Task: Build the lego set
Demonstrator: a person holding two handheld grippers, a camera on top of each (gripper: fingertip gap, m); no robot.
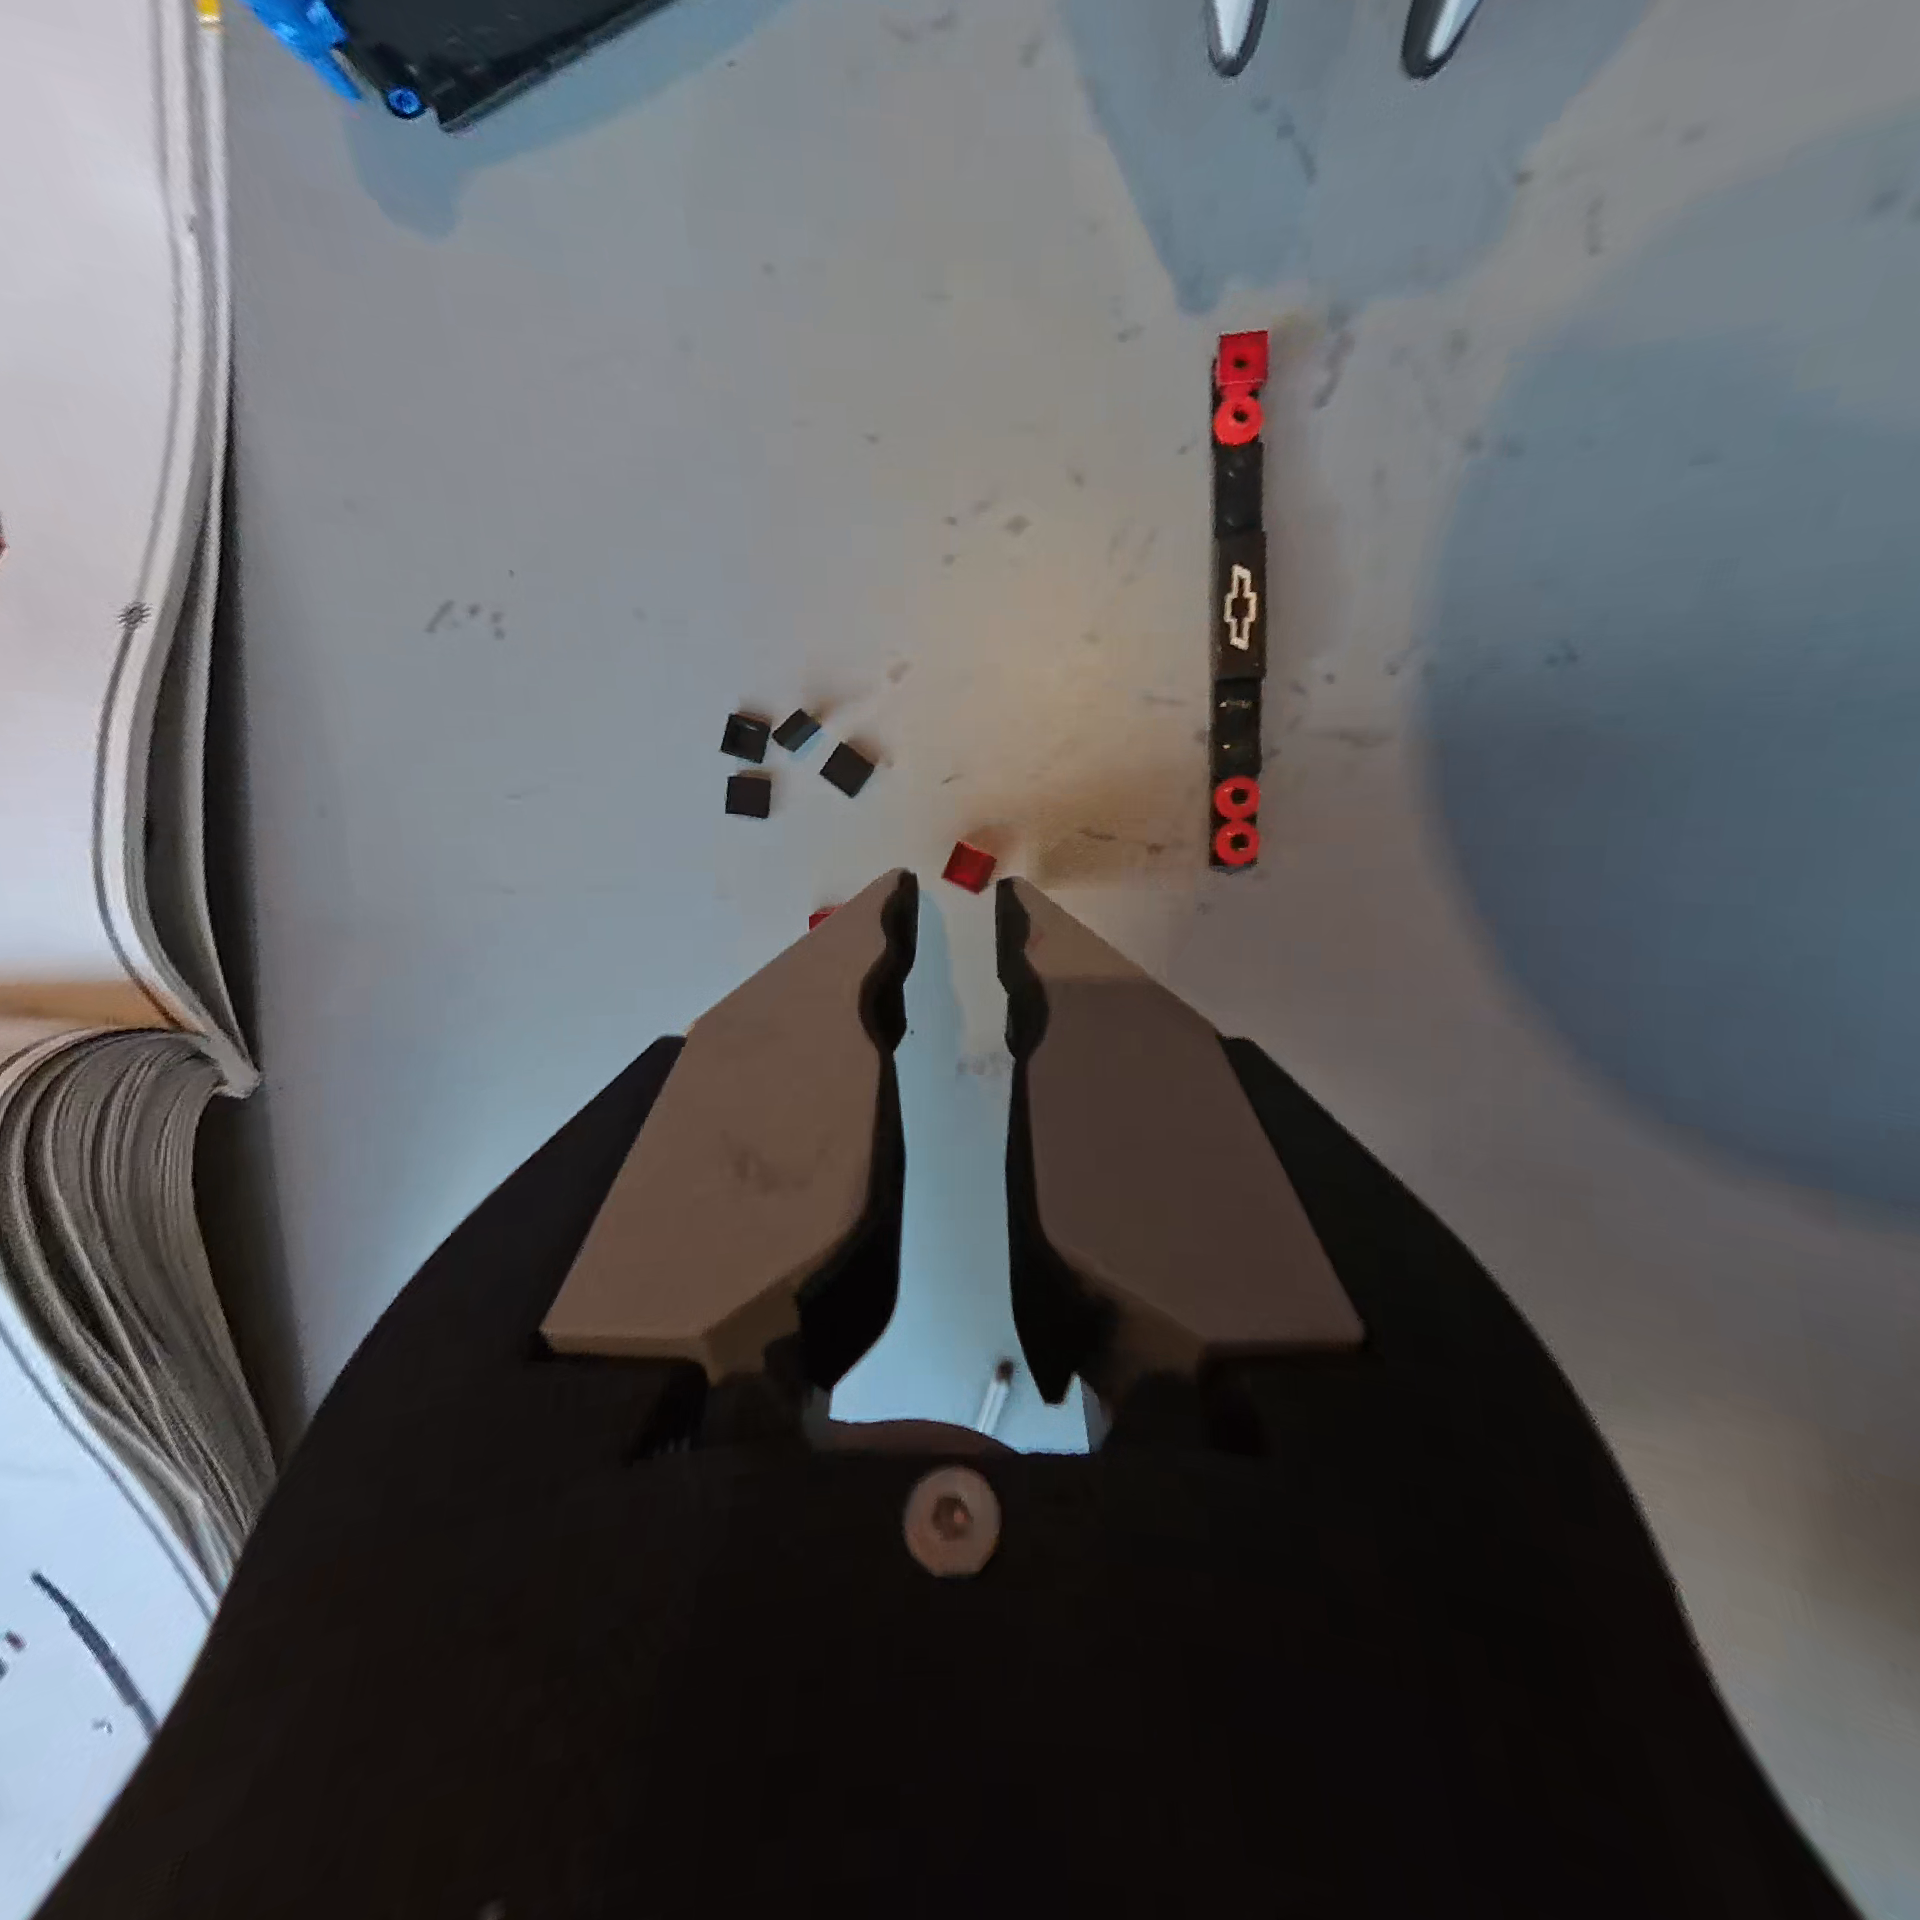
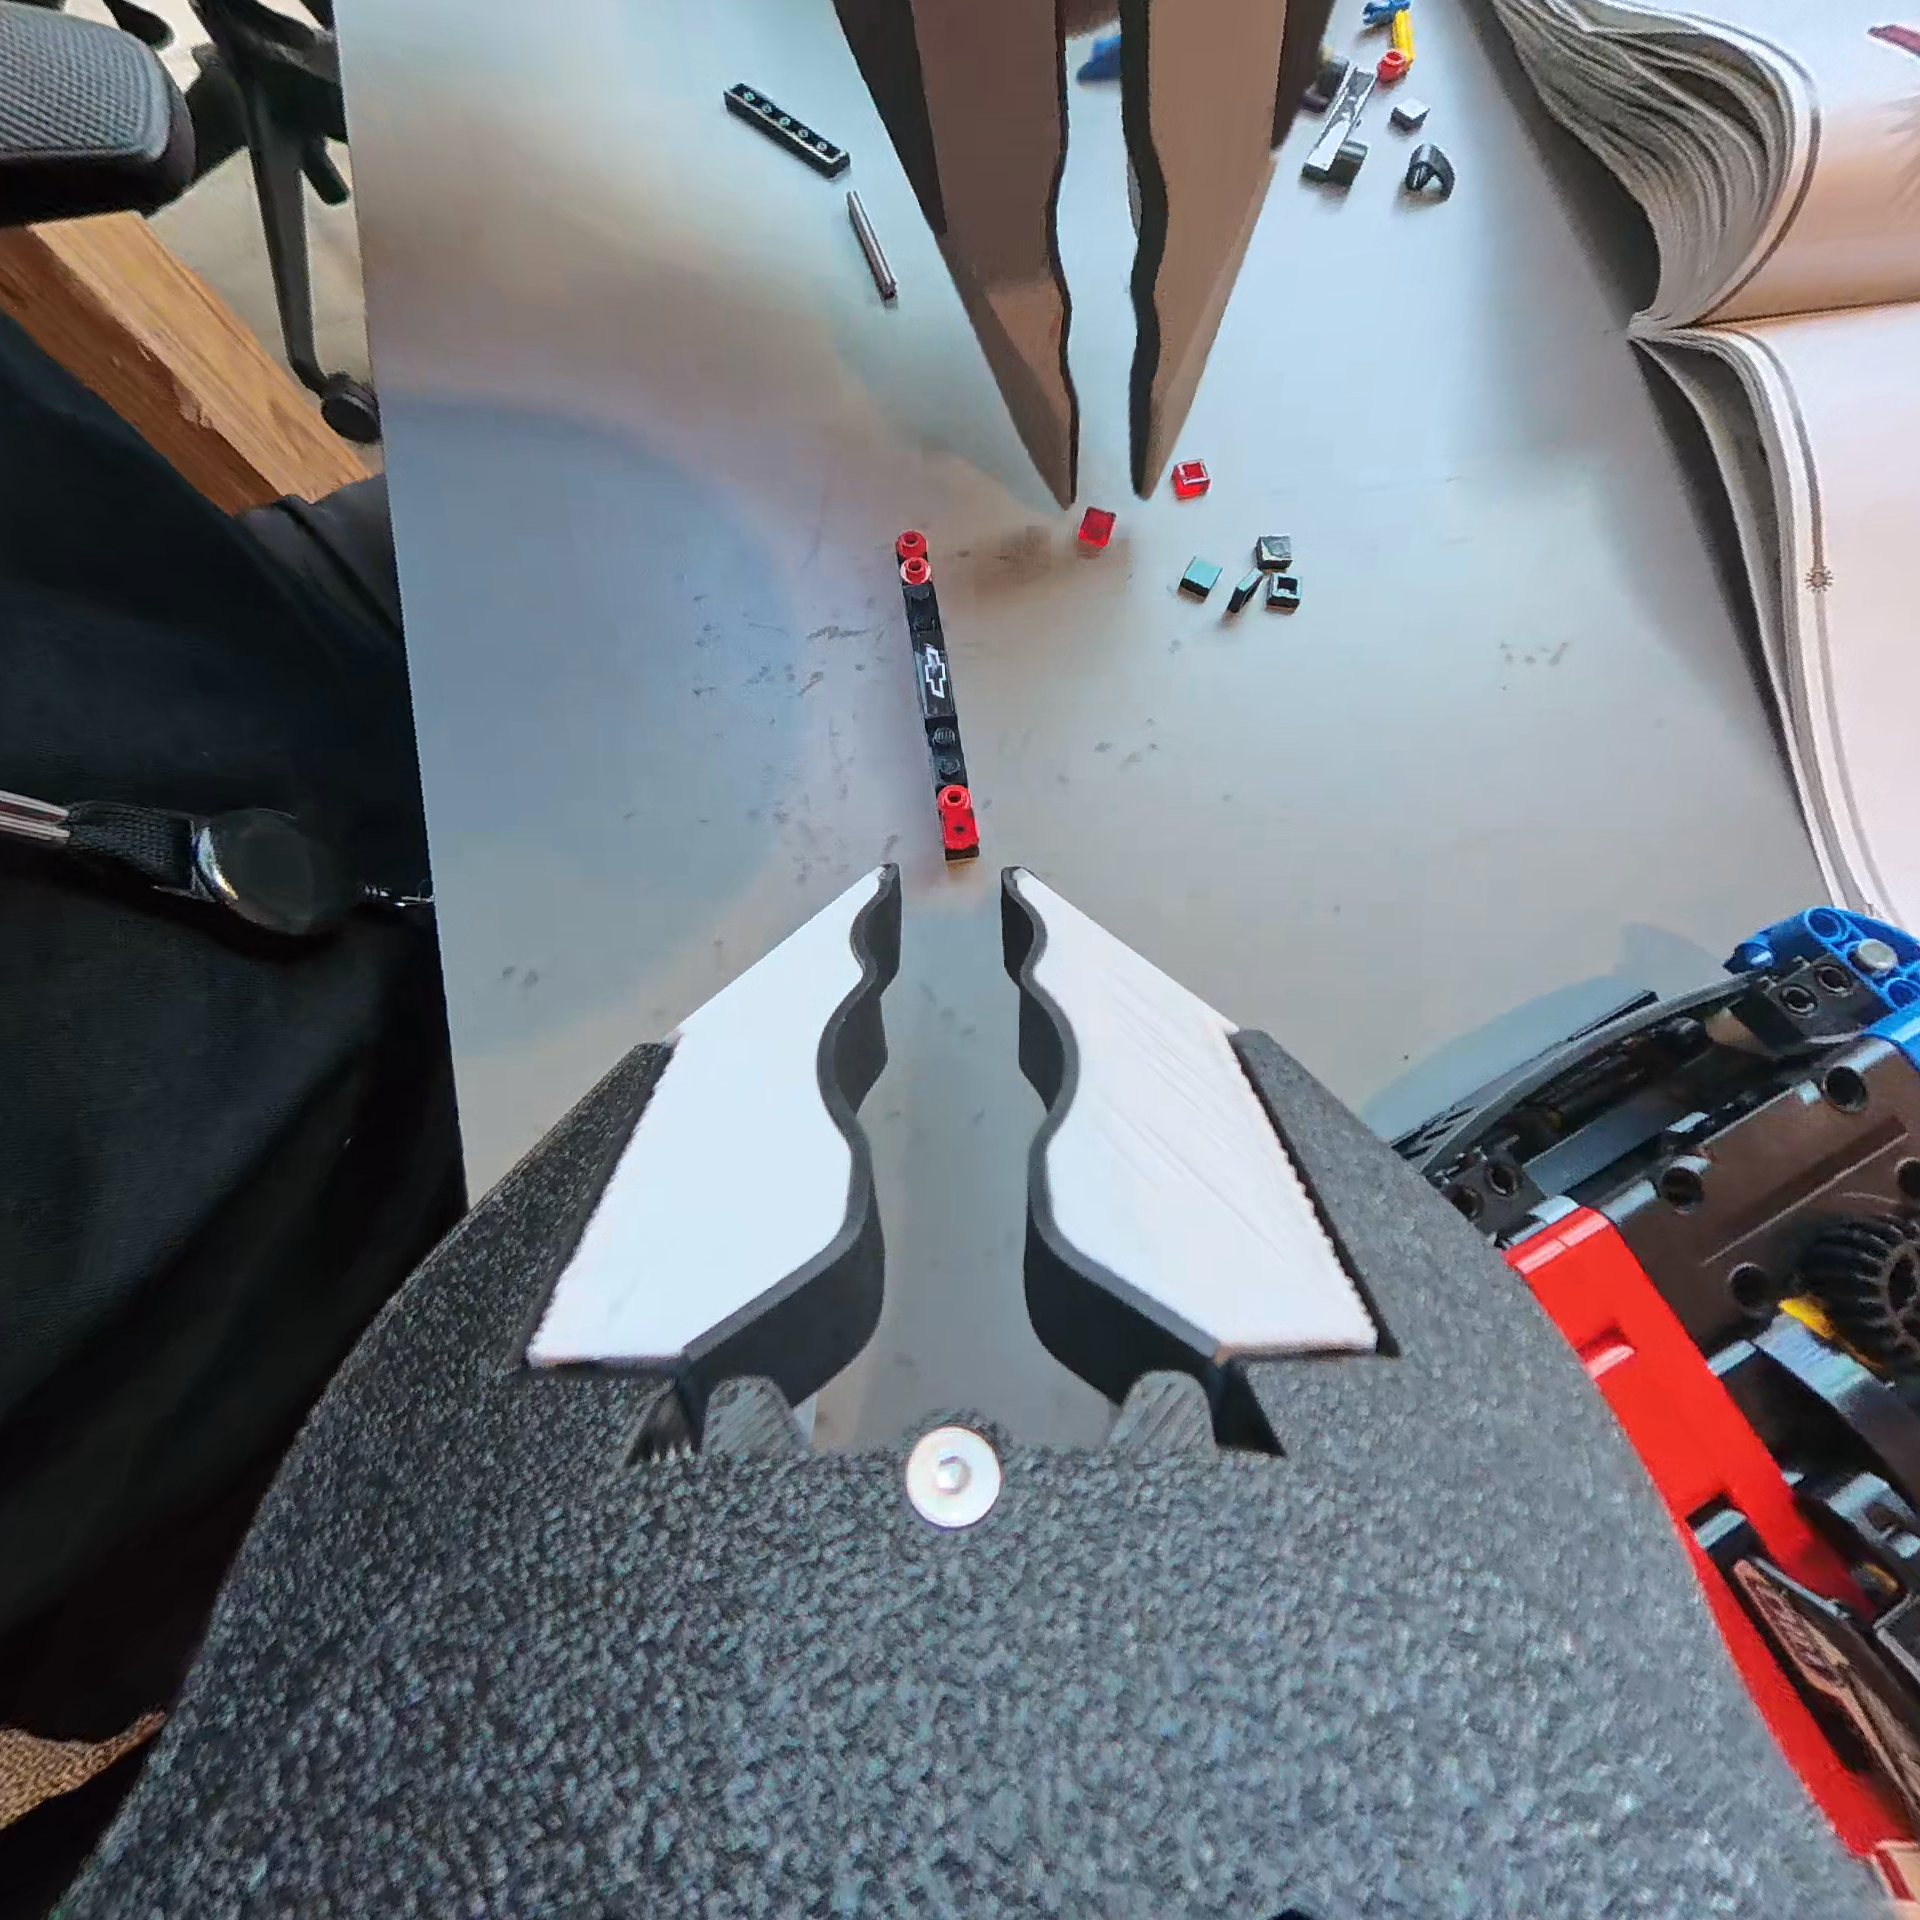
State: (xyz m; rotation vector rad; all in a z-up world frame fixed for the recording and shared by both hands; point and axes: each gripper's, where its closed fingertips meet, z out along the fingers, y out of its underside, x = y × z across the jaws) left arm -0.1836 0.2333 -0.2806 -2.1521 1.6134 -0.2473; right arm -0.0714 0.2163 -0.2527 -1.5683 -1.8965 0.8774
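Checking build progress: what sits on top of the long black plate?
On the long black plate: red round studs at one end, a red stud and red tile at the other, an emblem tile midway. Underside unseen.

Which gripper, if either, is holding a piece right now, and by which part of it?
Neither. The left gripper is open just short of a loose red tile; the right gripper is open near the end of the black strip.

- left gripper [image 1: 957, 896] jaws slightly apart, nothing between them, tips just short of small red tile [image 1: 968, 864]
- four black tiles [image 1: 792, 762] clustered on grey surface [image 1: 623, 468]
- long black plate [image 1: 1238, 613], red studs both ends, lies to the right
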